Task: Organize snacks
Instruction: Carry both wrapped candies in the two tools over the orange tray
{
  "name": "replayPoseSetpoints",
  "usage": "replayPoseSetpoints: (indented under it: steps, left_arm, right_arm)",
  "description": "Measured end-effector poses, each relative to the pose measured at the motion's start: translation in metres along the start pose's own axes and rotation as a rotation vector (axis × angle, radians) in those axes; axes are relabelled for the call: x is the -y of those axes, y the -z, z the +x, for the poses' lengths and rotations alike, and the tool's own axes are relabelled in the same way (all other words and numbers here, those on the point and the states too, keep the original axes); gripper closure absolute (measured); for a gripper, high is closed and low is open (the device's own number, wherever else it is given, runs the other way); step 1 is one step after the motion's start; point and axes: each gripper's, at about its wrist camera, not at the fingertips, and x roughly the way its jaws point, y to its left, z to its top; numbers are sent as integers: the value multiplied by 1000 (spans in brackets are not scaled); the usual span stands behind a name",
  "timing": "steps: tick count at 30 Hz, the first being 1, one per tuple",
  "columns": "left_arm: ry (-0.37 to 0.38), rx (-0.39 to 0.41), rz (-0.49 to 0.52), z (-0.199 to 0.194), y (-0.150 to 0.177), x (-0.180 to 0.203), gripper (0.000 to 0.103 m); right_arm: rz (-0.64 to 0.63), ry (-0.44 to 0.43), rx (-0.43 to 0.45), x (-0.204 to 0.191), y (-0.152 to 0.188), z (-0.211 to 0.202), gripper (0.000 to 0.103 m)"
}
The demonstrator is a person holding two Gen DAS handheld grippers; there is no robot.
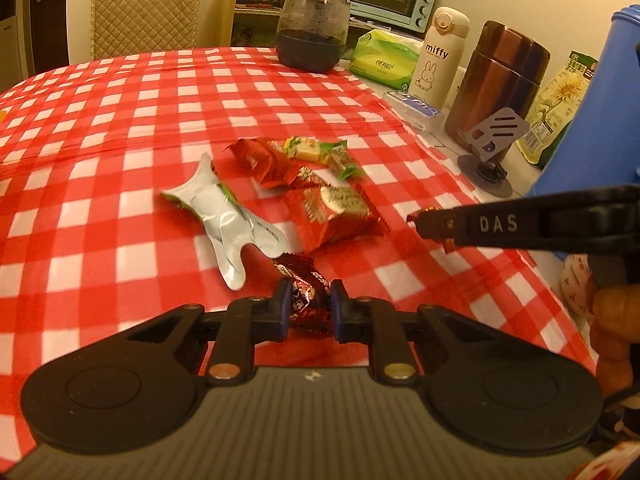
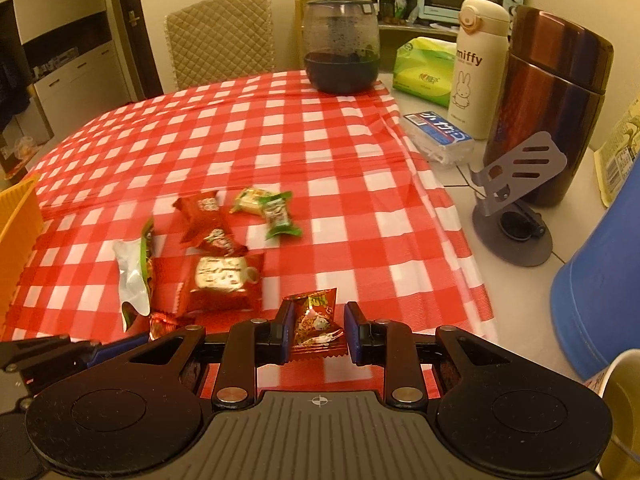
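Note:
A pile of snacks lies on the red checked tablecloth (image 1: pixel 120 120): a silver pouch (image 1: pixel 224 216), a large red packet (image 1: pixel 332 216), smaller red packets (image 1: pixel 260 160) and green-wrapped candies (image 1: pixel 316 152). My left gripper (image 1: pixel 308 308) is shut on a dark red candy (image 1: pixel 304 296) just above the cloth. My right gripper (image 2: pixel 316 328) is shut on a small orange-red snack packet (image 2: pixel 316 324); it also shows from the side in the left wrist view (image 1: pixel 432 228), right of the pile. The pile shows in the right wrist view too, with the large red packet (image 2: pixel 220 280) nearest.
An orange basket (image 2: pixel 16 232) stands at the left edge. At the back and right stand a dark jar (image 1: pixel 312 28), green tissue pack (image 1: pixel 384 56), miffy bottle (image 1: pixel 440 52), brown flask (image 1: pixel 500 76), grey phone stand (image 1: pixel 492 140) and blue container (image 2: pixel 600 280).

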Motion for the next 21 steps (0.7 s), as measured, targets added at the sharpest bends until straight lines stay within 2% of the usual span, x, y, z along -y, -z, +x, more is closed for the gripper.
replayPoseSetpoints:
  steps: [10,21]
  left_arm:
    - [-7,-13,4,-33,15,-15,86]
    - [-36,6,-13,-69,23,-34,86]
  right_arm:
    - [-4,-10,-18,-25,18,-14,76]
    - [-52,-21,-16,-57,28,-24,76]
